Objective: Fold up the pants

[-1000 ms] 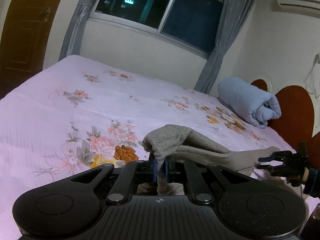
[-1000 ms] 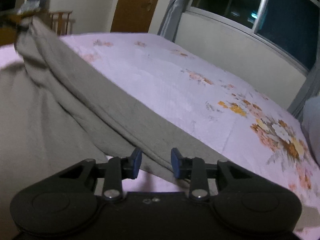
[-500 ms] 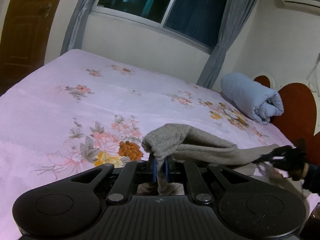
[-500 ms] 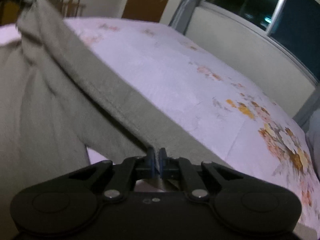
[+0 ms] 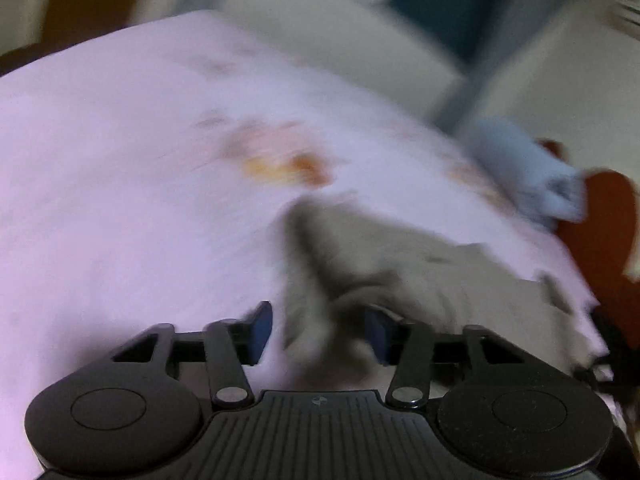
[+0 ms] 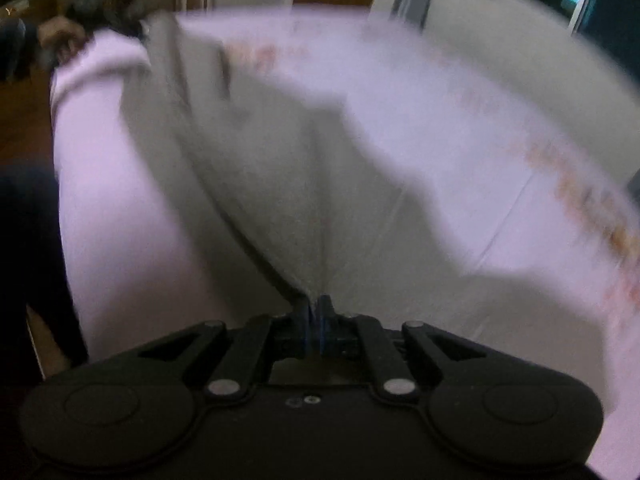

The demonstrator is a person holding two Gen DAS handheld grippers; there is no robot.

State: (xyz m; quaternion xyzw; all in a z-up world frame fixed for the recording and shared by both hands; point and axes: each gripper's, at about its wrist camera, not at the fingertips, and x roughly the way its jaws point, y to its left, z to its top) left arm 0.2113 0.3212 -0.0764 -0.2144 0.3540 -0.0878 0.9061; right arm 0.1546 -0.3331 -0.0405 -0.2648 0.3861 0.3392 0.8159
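Grey pants (image 6: 256, 168) sprawl on pink bedsheet (image 5: 120, 200), soft, limp, light knit w/ no stiffness; R gripper (image 6: 316, 316) pinched tight on fabric edge, L gripper (image 5: 316, 332) spread wide w/ bunched cloth loose between; best grabbed at hems/waistband corners.

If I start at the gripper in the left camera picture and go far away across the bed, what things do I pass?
Left gripper, open → grey pants → pink flowered bedsheet → rolled blue blanket → window.
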